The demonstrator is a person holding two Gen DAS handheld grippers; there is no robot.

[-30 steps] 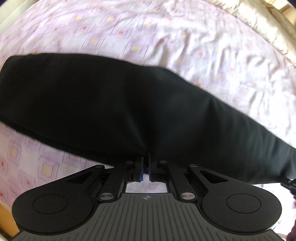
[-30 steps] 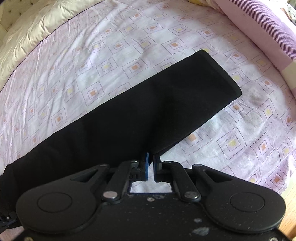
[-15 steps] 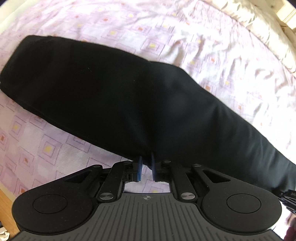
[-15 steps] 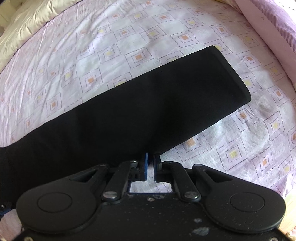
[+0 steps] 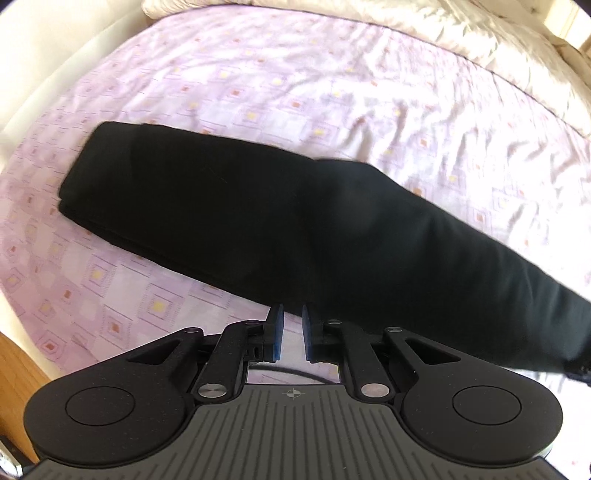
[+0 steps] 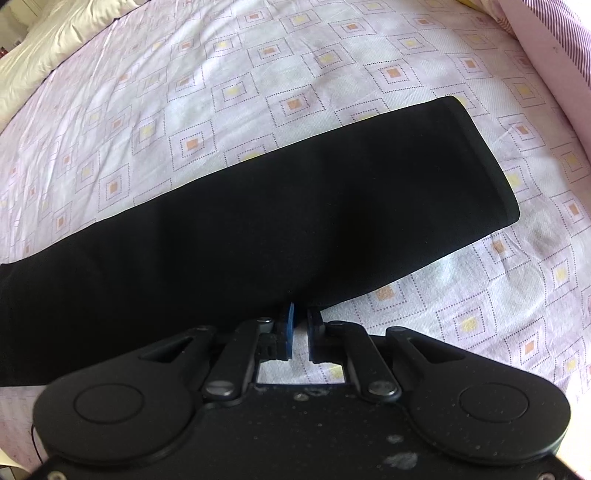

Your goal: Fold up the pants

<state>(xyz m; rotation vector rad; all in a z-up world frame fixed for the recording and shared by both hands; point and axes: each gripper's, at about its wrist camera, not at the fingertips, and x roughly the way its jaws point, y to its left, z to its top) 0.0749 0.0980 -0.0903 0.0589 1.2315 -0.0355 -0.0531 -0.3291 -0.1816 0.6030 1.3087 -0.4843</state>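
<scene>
Pants [image 5: 295, 229], black and folded lengthwise into one long band, lie flat on the bed sheet [image 5: 332, 92], running slantwise across both views. In the left wrist view the wide, layered end of the pants lies at the far left, and the band runs down to the right, out past the frame edge. In the right wrist view the pants [image 6: 277, 229] show a hemmed leg end at the upper right, and the band stretches away to the left edge.

The left tool [image 5: 290, 317] sits at the near edge of the pants, its two blue-padded fingers [image 5: 275, 328] parted by a narrow gap. The sheet shows through that gap and no cloth lies between the pads, so this tool holds nothing; its tips are just beside the pants' edge.

The right tool [image 6: 300, 314] is at the near edge of the pants too. Its fingers [image 6: 288, 328] stand close together with a slim gap lower down, and their tips reach under or into the dark edge of the cloth. Whether they pinch the fabric there I cannot tell.

The sheet is pale pink with small square prints. A cream blanket [image 5: 406, 22] lies bunched beyond the pants at the far side of the bed, and a striped purple pillow [image 6: 554, 44] sits beyond the hemmed end.
</scene>
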